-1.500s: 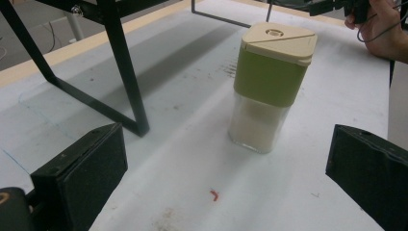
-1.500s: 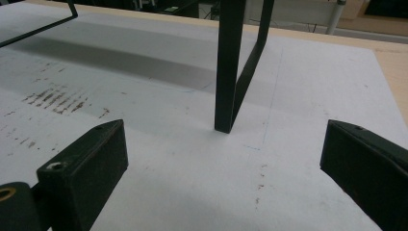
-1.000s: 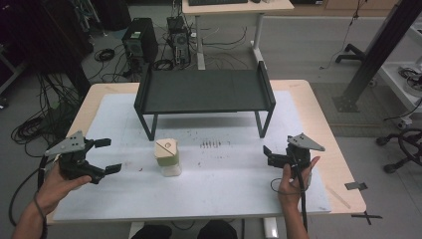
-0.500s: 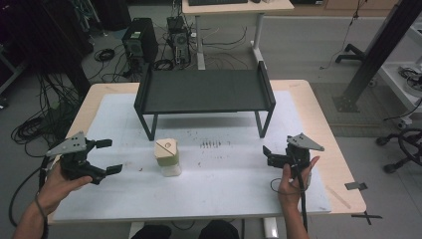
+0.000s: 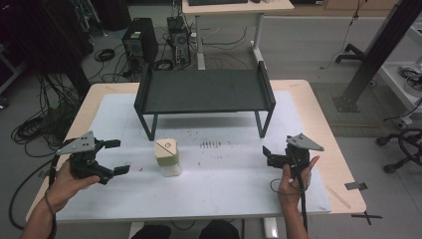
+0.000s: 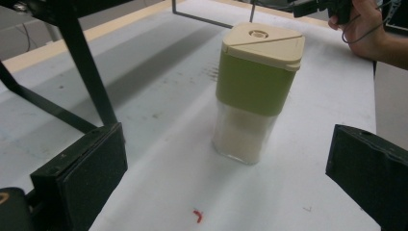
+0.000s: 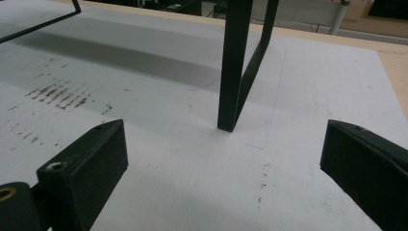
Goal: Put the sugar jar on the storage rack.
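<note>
A small container (image 5: pixel 167 157) with a beige lid, a green band and a clear body with white contents stands upright on the white table mat (image 5: pixel 214 189). My left gripper (image 5: pixel 118 156) is open to its left, jaws pointing at it without touching. In the left gripper view the container (image 6: pixel 257 91) stands just beyond the wide-apart jaws of the left gripper (image 6: pixel 226 182). My right gripper (image 5: pixel 267 156) is open at the right of the mat with nothing between its jaws. In the right gripper view the right gripper (image 7: pixel 221 173) faces a black rack leg (image 7: pixel 235 67).
A black metal rack (image 5: pixel 204 92) on thin legs stands at the back of the mat. Brown scuff marks (image 5: pixel 214 145) lie in front of it. The other hand with its gripper (image 6: pixel 317 7) shows far off in the left gripper view. Cables and computers lie on the floor behind.
My left gripper has shifted slightly right, toward the container. The right gripper and the container have not moved.
</note>
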The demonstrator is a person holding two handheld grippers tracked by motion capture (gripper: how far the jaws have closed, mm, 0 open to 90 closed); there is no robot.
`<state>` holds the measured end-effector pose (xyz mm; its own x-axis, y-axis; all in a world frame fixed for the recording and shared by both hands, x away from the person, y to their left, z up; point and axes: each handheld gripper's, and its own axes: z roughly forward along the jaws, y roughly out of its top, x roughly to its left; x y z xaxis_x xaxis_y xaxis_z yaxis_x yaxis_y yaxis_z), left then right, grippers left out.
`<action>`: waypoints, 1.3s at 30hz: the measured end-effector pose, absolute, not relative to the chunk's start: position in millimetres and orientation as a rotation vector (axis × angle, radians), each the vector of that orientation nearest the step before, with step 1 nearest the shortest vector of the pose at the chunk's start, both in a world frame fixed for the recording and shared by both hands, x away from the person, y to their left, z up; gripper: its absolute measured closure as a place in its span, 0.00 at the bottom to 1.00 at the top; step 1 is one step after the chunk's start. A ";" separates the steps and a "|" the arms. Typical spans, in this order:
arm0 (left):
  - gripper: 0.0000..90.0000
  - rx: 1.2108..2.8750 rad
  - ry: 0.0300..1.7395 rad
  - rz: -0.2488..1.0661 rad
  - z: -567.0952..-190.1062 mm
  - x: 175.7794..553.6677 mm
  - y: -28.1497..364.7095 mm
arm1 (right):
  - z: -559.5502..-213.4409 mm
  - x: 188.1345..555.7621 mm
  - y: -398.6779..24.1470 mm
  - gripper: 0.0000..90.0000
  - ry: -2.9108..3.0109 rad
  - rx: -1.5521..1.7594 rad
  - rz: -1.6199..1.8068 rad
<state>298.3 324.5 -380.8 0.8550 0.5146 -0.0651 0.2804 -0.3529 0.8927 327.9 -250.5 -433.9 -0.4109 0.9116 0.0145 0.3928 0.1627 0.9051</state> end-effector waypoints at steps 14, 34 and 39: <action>0.01 1.974 0.549 0.220 -393.4 308.4 304.0 | -434.0 327.5 -251.6 0.03 1.885 1.231 1.224; 0.01 1.996 0.490 0.136 -405.5 327.0 279.3 | -434.5 327.1 -253.6 0.03 1.888 1.220 1.249; 0.01 2.002 0.482 0.118 -408.7 329.5 275.9 | -434.5 327.3 -253.6 0.03 1.889 1.222 1.248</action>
<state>329.5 275.9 -408.7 0.9149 0.3841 -0.1244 0.2835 -0.3916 0.8754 327.3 -253.6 -434.5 -0.4271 0.9038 0.0287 0.3812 0.1512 0.9120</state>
